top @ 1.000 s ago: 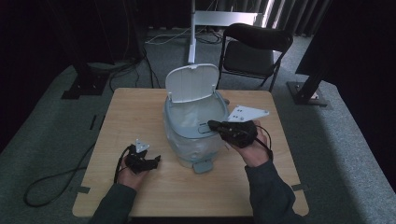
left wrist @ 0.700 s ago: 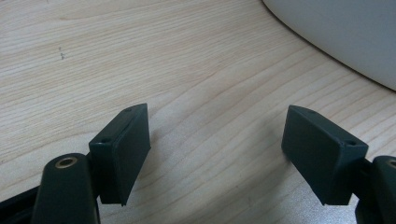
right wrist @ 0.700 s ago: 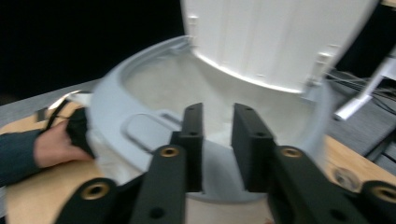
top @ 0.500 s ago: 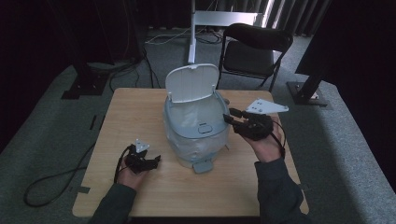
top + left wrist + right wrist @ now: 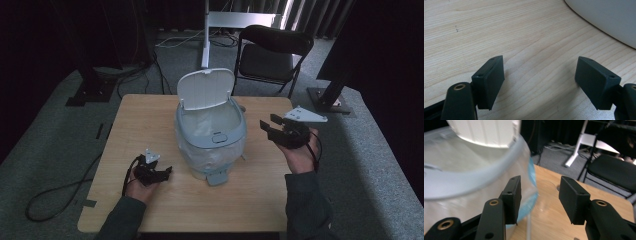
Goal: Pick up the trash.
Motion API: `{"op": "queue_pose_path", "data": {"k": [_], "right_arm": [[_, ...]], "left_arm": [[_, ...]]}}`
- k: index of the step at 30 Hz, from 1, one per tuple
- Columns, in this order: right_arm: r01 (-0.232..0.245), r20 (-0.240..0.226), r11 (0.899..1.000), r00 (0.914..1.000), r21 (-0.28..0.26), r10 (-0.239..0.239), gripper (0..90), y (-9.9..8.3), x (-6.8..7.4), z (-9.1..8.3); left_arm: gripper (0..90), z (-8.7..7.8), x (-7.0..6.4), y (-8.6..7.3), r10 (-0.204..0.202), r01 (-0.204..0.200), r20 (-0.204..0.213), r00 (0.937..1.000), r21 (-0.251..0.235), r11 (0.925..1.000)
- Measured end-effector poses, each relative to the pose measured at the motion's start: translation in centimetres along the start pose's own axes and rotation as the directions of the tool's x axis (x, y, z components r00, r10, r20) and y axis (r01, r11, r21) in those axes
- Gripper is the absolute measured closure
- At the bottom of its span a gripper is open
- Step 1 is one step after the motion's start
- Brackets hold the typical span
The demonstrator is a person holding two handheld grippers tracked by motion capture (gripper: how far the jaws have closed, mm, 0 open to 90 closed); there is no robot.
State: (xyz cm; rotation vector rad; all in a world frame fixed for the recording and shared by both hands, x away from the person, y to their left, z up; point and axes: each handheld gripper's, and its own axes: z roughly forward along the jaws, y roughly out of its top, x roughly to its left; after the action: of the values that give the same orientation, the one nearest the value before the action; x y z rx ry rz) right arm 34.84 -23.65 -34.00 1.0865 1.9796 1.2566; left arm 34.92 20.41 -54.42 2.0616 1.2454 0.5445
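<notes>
Jaws parted wide on the right gripper [image 5: 274,129], nothing between them, held up off the table at the right flank of the pale blue-grey plastic pedal bin [image 5: 210,145], close beside but not touching; through the right gripper view, the bin's rounded rim [image 5: 469,182] and the clear liner bag [image 5: 474,202] draped down its side just beyond the left jaw. Jaws equally wide and empty on the left gripper [image 5: 161,173], resting low on the light wooden table [image 5: 145,120] to the bin's left, with the bin's curved wall [image 5: 609,20] near the upper corner of the left gripper view. Bin standing upright at mid-table, white flip lid [image 5: 206,88] raised at the back, grey foot pedal [image 5: 218,177] at the front edge, bag folded over the rim. Judged step: tending the bag at the rim. Best done by moving in level with the rim, pinching only the film and not the hard plastic, closing gently to avoid tearing, and steadying the bin from the left side lest it slide. Beyond the table, a black folding chair [image 5: 272,55] and a white stand [image 5: 205,35].
</notes>
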Motion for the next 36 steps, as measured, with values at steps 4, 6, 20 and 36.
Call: {"op": "queue_pose_path", "data": {"k": [4, 6, 20, 36], "right_arm": [[-0.010, 0.037, 0.999, 0.9993, 0.033, 0.009, 50.7, -1.4, -0.8, 0.7], [-0.012, 0.052, 0.999, 0.9986, 0.047, 0.010, 50.6, -2.1, -1.2, 1.1], [-0.012, 0.069, 0.989, 0.9976, 0.147, 0.002, 49.4, -5.5, -2.5, 4.7], [-0.028, 0.055, 0.974, 0.9983, 0.223, 0.016, 48.8, -8.4, -2.8, 7.2]], "left_arm": [[23.5, 0.0, 0.0, 0.0, 0.000, 0.000, 0.000, 1.0000, 0.000, 1.0000], [23.4, 0.0, 0.0, 0.0, 0.000, 0.000, 0.000, 1.0000, -0.001, 1.0000], [23.4, 0.0, 0.0, 0.0, 0.000, 0.000, 0.001, 1.0000, -0.002, 1.0000], [23.4, 0.0, 0.0, 0.0, 0.000, 0.000, 0.001, 1.0000, -0.001, 1.0000]]}}
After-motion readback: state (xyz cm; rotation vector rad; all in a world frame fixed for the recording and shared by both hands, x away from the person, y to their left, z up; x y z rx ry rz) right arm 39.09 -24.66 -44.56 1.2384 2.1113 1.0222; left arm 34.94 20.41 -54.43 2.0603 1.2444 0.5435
